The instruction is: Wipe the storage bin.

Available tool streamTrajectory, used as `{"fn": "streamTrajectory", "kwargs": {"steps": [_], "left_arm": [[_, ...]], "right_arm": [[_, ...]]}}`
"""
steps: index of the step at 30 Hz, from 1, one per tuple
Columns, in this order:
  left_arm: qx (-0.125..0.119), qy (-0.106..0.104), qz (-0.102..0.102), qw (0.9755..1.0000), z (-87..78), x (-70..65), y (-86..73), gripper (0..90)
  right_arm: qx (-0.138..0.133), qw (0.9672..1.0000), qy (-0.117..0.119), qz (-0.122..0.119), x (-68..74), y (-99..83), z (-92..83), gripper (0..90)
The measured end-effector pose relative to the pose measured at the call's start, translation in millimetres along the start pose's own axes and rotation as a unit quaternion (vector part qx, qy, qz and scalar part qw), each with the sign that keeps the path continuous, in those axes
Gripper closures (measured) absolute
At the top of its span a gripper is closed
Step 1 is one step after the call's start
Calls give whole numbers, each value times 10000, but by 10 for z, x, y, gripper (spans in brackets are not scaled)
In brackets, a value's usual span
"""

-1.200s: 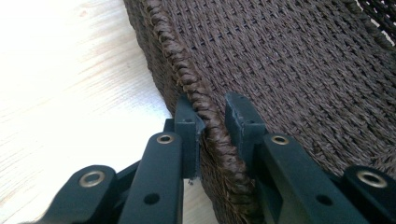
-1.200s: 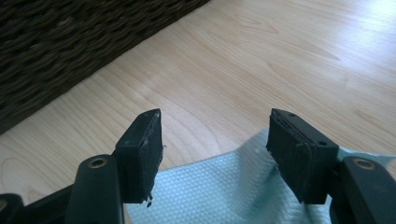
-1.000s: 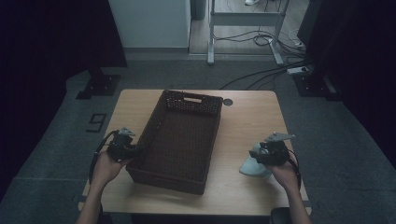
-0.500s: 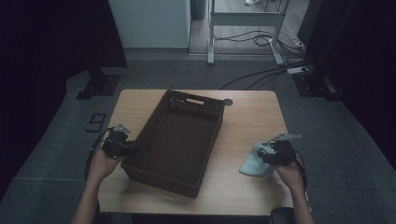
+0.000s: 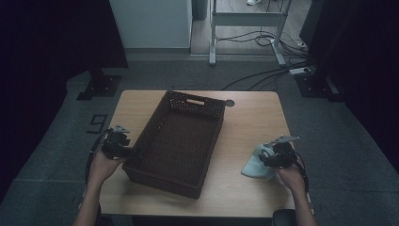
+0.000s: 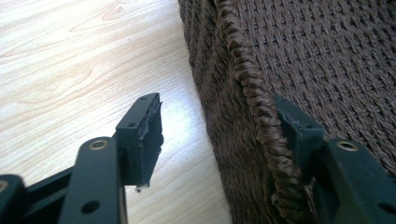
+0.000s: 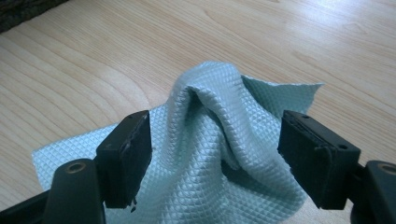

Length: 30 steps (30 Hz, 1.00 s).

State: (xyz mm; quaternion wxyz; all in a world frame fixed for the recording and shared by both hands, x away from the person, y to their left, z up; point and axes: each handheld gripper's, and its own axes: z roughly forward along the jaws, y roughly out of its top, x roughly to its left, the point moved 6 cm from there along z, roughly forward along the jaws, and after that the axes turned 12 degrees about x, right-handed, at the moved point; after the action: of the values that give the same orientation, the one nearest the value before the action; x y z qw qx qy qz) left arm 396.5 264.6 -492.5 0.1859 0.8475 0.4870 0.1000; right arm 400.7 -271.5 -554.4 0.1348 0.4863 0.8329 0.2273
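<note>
From the high view, we are looking down on a wooden counter [image 5: 254,117] with a brown woven basket [image 5: 181,141] sitting slantwise at its middle. The left claw [image 5: 131,151] is resting at the basket's near left wall. The right claw [image 5: 263,160] is hovering over a pale blue cloth [image 5: 256,165] lying near the counter's right front edge, well apart from the basket.

In the left gripper view, we are seeing the left claw [image 6: 219,126] straddling the basket [image 6: 299,56] rim: one jaw is standing outside above the counter [image 6: 84,56], the other inside against the weave. The jaws have just been opening, and are now spread and not pinching.

In the right gripper view, the right claw [image 7: 215,140] is standing spread, its jaws having just been opening, with a raised fold of the cloth [image 7: 205,135] between them, unpinched.
</note>
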Motion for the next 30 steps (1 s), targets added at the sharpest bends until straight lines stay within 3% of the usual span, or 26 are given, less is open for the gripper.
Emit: {"fn": "streamTrajectory", "kwargs": {"steps": [8, 11, 12, 17, 20, 24, 26, 30], "left_arm": [[-206, -118, -142, 9996, -56, -110, -62, 391], [-443, -504, -282, 9974, -120, -147, -14, 325], [-452, -502, -263, 9974, -134, -166, 1, 326], [-144, -97, -34, 9998, -154, -266, 3, 394], [10, 42, 47, 10000, -171, -316, -50, 501], [248, 430, 44, 9988, -138, -276, -132, 593], [189, 153, -50, 9997, -136, -240, -136, 591], [183, 171, -96, 9996, -131, -167, -123, 595]], "right_arm": [[16, 9999, -31, -131, 51, 20, 7, 258], [18, 9999, -39, -151, 59, 24, 8, 259], [20, 9999, -38, -161, 61, 24, 8, 259], [24, 9998, -43, -195, 67, 22, -2, 266], [1, 9998, -50, -195, 62, 23, -9, 273], [1, 9998, -41, -189, 60, 22, -9, 277], [-1, 9998, -39, -196, 64, 25, -11, 279], [-9, 9998, -30, -194, 66, 25, -14, 279]]}}
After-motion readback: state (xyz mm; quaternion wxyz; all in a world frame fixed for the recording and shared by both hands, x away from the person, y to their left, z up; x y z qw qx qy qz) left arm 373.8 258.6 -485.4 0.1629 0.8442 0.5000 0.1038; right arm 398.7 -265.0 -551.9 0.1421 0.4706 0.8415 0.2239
